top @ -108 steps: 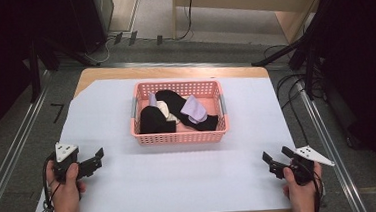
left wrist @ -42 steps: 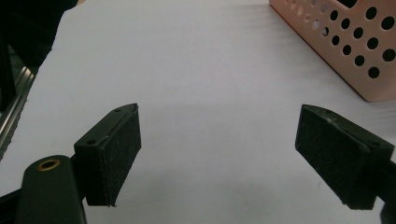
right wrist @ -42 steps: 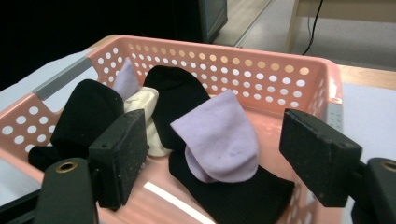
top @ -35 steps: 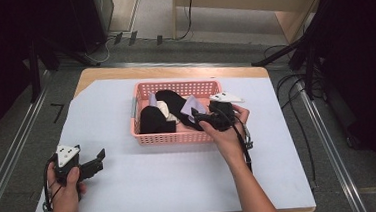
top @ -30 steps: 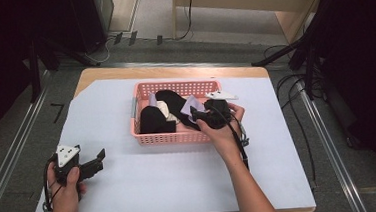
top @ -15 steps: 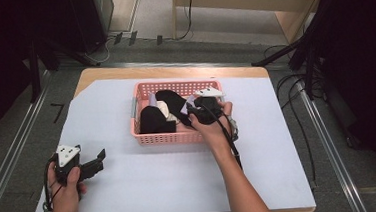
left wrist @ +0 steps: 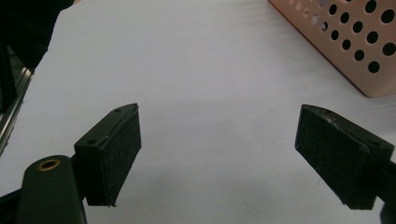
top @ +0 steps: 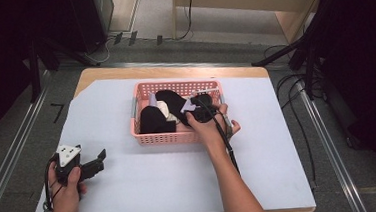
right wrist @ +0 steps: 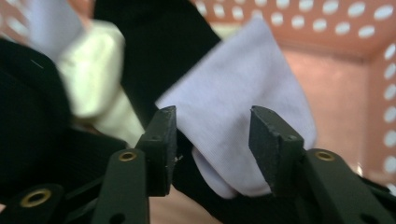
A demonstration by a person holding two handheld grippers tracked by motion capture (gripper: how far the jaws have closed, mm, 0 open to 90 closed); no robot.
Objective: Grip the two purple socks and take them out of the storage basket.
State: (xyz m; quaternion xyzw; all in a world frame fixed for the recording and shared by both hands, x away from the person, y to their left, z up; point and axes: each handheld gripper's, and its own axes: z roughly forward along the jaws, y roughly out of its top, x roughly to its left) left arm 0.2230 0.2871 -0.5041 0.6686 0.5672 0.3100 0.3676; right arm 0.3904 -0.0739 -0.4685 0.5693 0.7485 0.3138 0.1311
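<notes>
Apparently black socks (right wrist: 154, 42) and cream sock (right wrist: 95, 79) crowding lavender sock (right wrist: 238, 107).

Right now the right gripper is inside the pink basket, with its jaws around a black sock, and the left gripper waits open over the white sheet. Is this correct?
Not quite: the right gripper has its jaws around a pale lilac sock, not a black one, as the right gripper view shows. The pads do not press on it yet. The rest is right: it is inside the pink basket, and the left gripper waits open over the white sheet.
</notes>
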